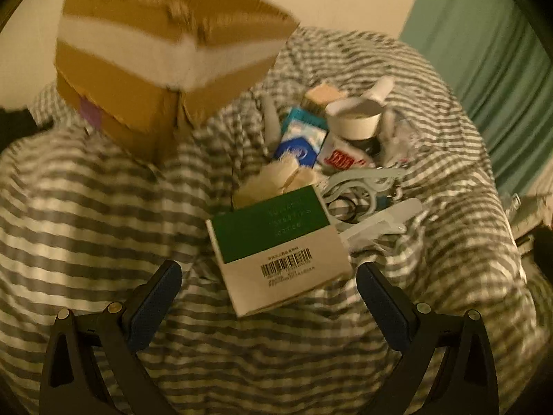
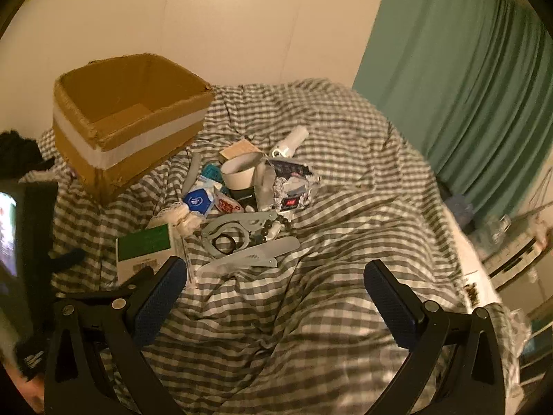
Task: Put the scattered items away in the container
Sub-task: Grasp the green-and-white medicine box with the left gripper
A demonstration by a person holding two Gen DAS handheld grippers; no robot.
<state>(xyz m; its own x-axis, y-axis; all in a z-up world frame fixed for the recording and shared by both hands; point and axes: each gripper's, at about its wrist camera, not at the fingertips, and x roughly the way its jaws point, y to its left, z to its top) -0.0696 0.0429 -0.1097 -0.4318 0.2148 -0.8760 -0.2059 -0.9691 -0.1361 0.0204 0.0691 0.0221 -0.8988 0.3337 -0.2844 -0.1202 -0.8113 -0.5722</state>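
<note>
An open cardboard box (image 2: 131, 117) with a white tape band stands at the back left of the bed; it also shows in the left wrist view (image 1: 166, 52). A pile of scattered items lies to its right: a green and white carton (image 1: 276, 242) (image 2: 145, 249), a blue packet (image 2: 197, 201), a tape roll (image 2: 240, 173), a grey plastic hanger (image 2: 235, 231), a white comb (image 2: 252, 257). My left gripper (image 1: 269, 276) is open, its fingers on either side of the carton's near end. My right gripper (image 2: 273, 276) is open and empty, just short of the pile.
The bed is covered with a rumpled grey and white checked sheet (image 2: 328, 311). A green curtain (image 2: 466, 86) hangs at the right. A dark screen (image 2: 10, 228) stands at the left edge. Clutter sits past the bed's right edge (image 2: 511, 249).
</note>
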